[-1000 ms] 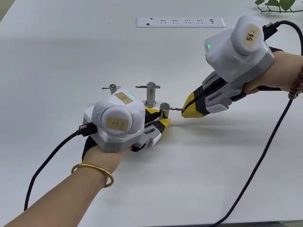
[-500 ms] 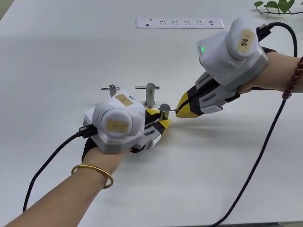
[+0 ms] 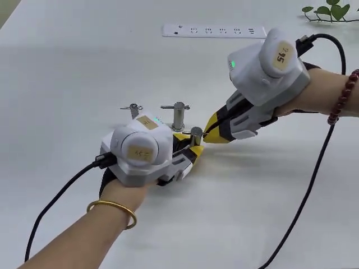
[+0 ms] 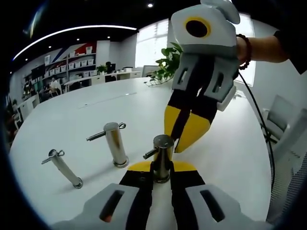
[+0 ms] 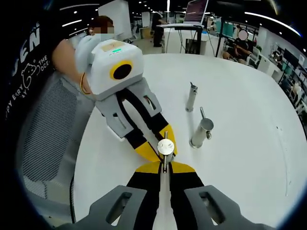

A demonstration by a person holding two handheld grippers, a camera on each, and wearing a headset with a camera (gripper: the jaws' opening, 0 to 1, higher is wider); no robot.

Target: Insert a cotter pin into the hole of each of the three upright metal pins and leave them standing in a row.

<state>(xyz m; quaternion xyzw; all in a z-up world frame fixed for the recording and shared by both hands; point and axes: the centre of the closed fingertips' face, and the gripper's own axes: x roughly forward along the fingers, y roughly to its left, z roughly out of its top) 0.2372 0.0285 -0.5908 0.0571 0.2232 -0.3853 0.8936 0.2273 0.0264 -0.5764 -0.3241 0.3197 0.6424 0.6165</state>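
Three metal pins (image 3: 178, 116) carry three cotter pins (image 3: 168, 105).

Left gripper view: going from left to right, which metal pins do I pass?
Thin pin → thicker pin → third pin, clamped in the left gripper.

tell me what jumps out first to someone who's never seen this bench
Two yellow-tipped tools meet nose to nose mid-table: the left tool clamps the nearest metal pin upright, while the right tool holds a cotter pin threaded through its hole. Just behind them stand the middle metal pin and the far metal pin, each already carrying a cotter pin.
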